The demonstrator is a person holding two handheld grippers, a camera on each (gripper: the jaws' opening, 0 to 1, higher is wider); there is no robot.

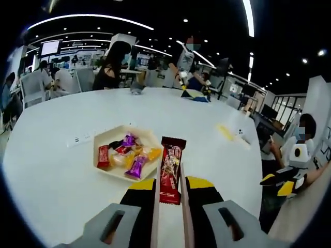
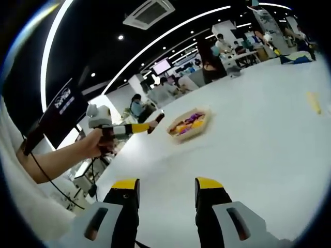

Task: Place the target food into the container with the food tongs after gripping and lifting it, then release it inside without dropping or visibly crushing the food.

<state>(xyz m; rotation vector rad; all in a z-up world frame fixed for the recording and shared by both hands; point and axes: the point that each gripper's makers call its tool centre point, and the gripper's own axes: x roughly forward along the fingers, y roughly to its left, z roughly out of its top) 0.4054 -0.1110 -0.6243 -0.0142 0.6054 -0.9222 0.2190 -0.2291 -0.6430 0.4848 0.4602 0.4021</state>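
My left gripper (image 1: 170,183) is shut on a pair of pale food tongs (image 1: 154,206), whose two arms run forward between the jaws. The tongs pinch a red wrapped snack bar (image 1: 171,168), held above the white table just right of the container. The container (image 1: 105,169) is a shallow cream tray holding several wrapped candies. In the right gripper view, a hand holds the left gripper (image 2: 135,127) with the bar (image 2: 155,122) beside the tray (image 2: 202,125). My right gripper (image 2: 168,186) is open over the bare table, with nothing between its fingers; it also appears at the left view's right edge (image 1: 283,182).
The large round white table (image 1: 62,196) carries a yellow item (image 1: 225,133) at the right and a small white block (image 1: 80,139) left of the tray. People sit along the far edge (image 1: 111,67), and another person (image 1: 305,137) is at the right.
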